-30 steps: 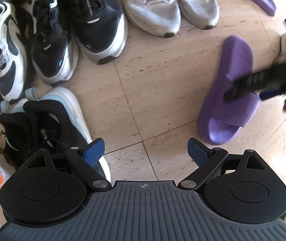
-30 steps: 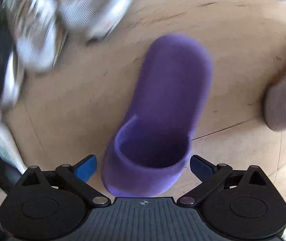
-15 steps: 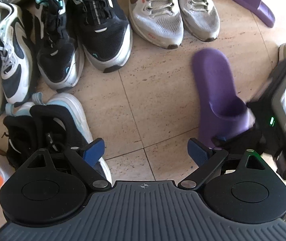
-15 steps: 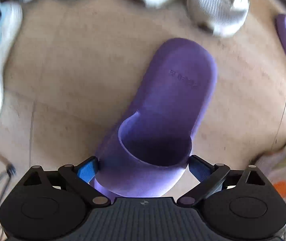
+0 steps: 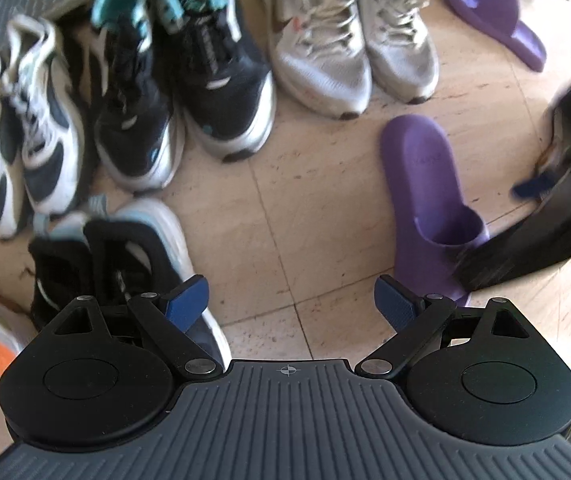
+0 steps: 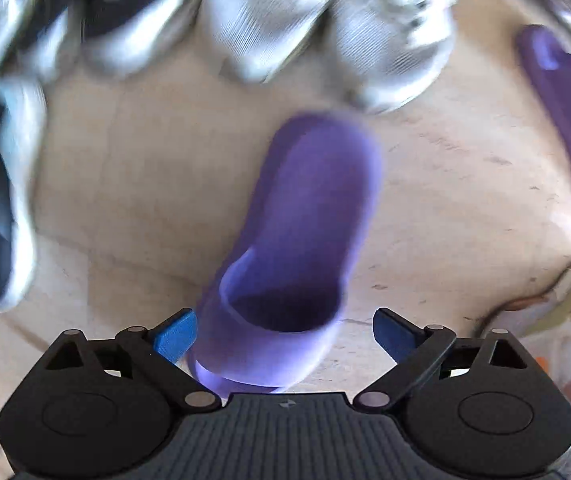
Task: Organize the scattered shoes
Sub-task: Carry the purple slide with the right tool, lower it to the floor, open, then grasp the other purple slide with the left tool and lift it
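Observation:
A purple slide sandal (image 6: 305, 236) lies on the tiled floor, heel end pointing at the grey sneakers. My right gripper (image 6: 285, 334) is open with its strap end between the fingers; the left pad touches it, the right pad stands apart. The same sandal shows in the left wrist view (image 5: 425, 184), with the blurred right gripper body (image 5: 545, 208) beside it. Its mate, a second purple sandal (image 5: 493, 16), lies far right, also seen in the right wrist view (image 6: 565, 108). My left gripper (image 5: 291, 306) is open and empty above the floor.
A row of shoes runs along the back: a white-and-black pair (image 5: 17, 140), a black-and-teal pair (image 5: 181, 80), a grey pair (image 5: 349, 48). A black shoe with a pale sole (image 5: 125, 256) lies by the left gripper. An orange-marked shoe (image 6: 557, 328) lies at right.
The right gripper has swung with the purple sandal, whose heel end now lies closer to the grey sneakers. Its fingers now stand wider than the sandal. The left gripper has pulled back slightly.

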### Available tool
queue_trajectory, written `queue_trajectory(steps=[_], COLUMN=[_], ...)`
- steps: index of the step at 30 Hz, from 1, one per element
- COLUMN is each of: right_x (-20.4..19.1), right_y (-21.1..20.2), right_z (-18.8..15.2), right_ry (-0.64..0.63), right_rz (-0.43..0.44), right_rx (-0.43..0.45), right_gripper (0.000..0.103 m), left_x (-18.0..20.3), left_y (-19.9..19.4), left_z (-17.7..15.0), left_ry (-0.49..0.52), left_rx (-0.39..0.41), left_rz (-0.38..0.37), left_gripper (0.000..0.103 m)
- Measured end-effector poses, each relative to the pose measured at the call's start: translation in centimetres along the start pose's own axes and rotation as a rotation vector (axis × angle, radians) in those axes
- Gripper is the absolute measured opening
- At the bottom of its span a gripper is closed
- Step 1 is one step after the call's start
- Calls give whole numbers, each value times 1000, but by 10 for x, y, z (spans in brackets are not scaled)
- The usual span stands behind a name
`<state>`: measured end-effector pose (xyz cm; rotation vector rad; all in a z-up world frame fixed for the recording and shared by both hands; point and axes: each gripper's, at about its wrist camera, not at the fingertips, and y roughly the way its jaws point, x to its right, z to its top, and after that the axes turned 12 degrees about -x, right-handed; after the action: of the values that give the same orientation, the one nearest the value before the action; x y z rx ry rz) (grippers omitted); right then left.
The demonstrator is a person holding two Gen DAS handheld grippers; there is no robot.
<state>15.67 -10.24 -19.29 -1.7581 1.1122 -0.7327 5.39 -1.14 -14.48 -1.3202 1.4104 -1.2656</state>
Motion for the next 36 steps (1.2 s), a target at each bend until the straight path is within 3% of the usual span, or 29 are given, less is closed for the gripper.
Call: queue_trajectory(steps=[5,7,11,13,15,16,18,22,25,27,29,30,33,35,36], right_x=[87,142,253,304,340,350,357,369,383,394,397,402,409,411,411], right_y=[-121,-171,-187,-173,-166,-166,-172,-189,-188,-182,-178,-178,-187,-191,-192], right_z=[-6,-21,-52,-71,-86,-91,-99,-123,-132,-143,-149,-155,-163,-163,-163], right_ry=[193,276,534,732,907,955,965,1012,990,983,1016,1041,1048,1021,1006], right_rz=[152,188,259,348,539,615,674,714,765,841,873,895,941,965,971], right_rx=[189,297,471,483,484,498,537,649,652,636,636,643,688,707,708], right_gripper=[101,101,101,100,100,100,101,102,102,102,102,102,103,103,103], left_x=[38,65,122,154,181,193,224,265,294,313,319,329,338,340,338], left_y=[-20,-25,-33,-35,-33,-31,-22,-4,13,30,39,55,82,95,96], left_z=[21,38,79,107,132,144,183,246,295,329,342,359,375,378,376], left_ry=[75,103,162,192,208,212,197,144,119,129,140,164,206,248,268], left_rx=[39,49,73,97,120,130,147,169,183,181,185,180,123,77,64], left_rz=[-5,9,36,42,34,27,5,-22,-26,11,50,112,201,218,187], left_gripper=[93,93,94,96,97,97,97,97,98,98,98,98,97,81,67])
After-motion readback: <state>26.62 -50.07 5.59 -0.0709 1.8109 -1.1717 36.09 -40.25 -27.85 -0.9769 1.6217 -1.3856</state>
